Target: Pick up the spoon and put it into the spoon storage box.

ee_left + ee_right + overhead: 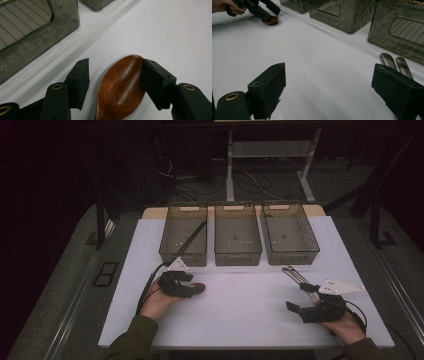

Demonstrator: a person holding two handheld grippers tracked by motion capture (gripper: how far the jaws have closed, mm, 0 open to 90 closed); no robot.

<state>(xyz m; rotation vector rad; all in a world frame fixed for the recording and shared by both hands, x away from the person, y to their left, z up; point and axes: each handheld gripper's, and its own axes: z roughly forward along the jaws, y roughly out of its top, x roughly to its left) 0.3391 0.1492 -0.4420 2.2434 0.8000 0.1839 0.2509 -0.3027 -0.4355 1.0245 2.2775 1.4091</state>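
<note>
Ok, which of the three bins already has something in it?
The left bin, the one nearest the left gripper: a long dark stick leans slantwise inside it. The middle bin and the right bin look empty.

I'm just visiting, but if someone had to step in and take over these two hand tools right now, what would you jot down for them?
Left gripper: open, jaws either side of the wooden spoon's bowl; one jaw touches it, the other stands off. The spoon lies on the white table, in front of the left bin.
Right gripper: open, holding nothing, low over the table near two metal handles lying before the right bin.
Done: a dark, thin utensil leans in the left bin.
Left: the middle bin and right bin look empty; probably grip the spoon and bin it, then the metal pieces.
</note>
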